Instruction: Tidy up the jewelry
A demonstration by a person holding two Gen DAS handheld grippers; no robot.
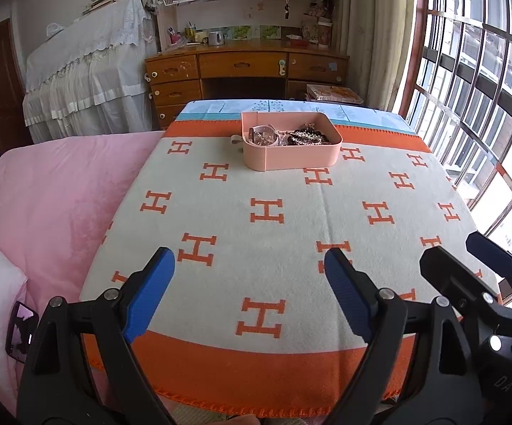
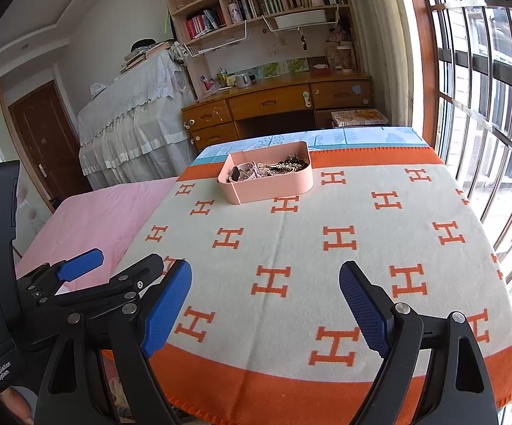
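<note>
Hovering low over the near edge of the blanket [image 1: 256, 184], with both tools held back from the work. Left gripper [image 1: 248, 276] spread wide, blue pads far apart, nothing between them. Right gripper [image 2: 266, 294] spread wide too, also holding nothing. Probably kept open like this so that either one can go straight in for a piece without a stop first.

Pink box [image 1: 291, 152] set at about 12 o'clock on the blanket, near the far orange border, well apart from both tools. Jewelry [image 1: 305, 136] heaped inside it: dark beaded pieces toward 3 o'clock of the box, paler shiny pieces toward 9 o'clock, apparently in a small clear cup, though too small to tell for sure. Nothing lying loose on the blanket, so the sorting seems either not begun or already gathered into the box. Can not tell which.

Seen in the right view at 9 o'clock: the left tool just beside, held level with its partner.
</note>
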